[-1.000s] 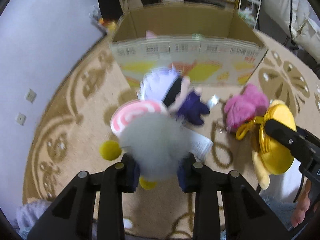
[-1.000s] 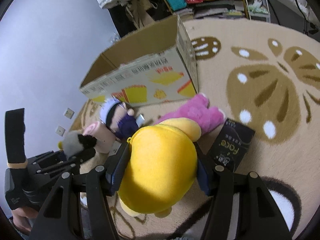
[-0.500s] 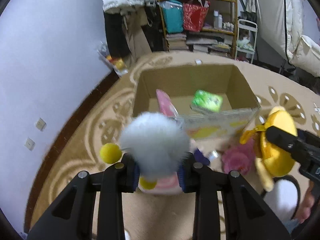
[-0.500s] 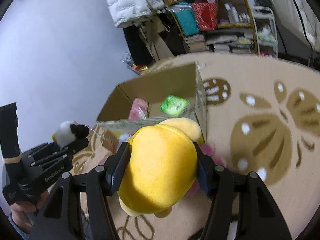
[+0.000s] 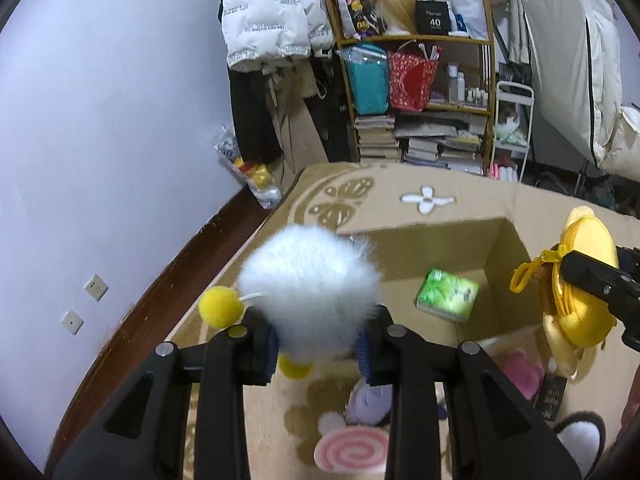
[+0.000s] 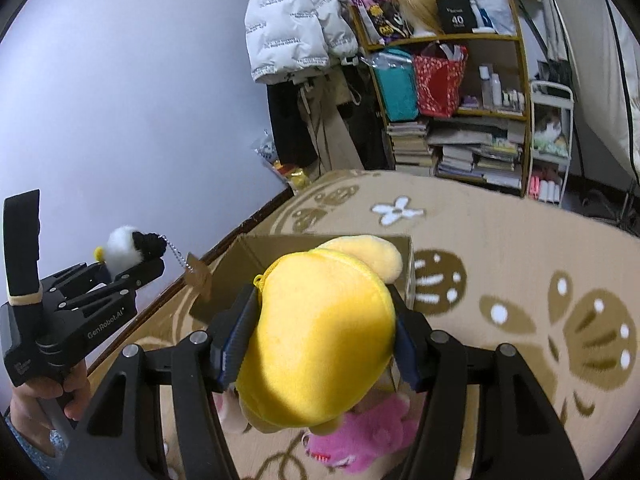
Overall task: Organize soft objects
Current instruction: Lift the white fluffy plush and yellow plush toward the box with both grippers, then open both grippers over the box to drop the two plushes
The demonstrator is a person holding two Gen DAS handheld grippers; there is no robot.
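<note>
My left gripper (image 5: 318, 346) is shut on a white fluffy plush (image 5: 310, 284) with yellow pompoms and holds it above the near left corner of the open cardboard box (image 5: 508, 248). My right gripper (image 6: 316, 344) is shut on a yellow plush (image 6: 320, 336) and holds it over the box (image 6: 256, 252); it also shows at the right of the left wrist view (image 5: 580, 280). A green pack (image 5: 448, 294) lies inside the box. On the carpet below lie a pink plush (image 6: 360, 436), a purple-haired doll (image 5: 368, 402) and a pink swirl plush (image 5: 352, 448).
A wooden shelf (image 5: 416, 92) with bags and books stands behind the box, with a white jacket (image 5: 272, 12) hanging beside it. The purple wall (image 5: 100, 120) runs along the left. A small black box (image 5: 554, 394) lies on the carpet at the right.
Both grippers have risen from the floor with their plushes and now hang over the box. The floor plushes have dropped to the bottom of the views.
</note>
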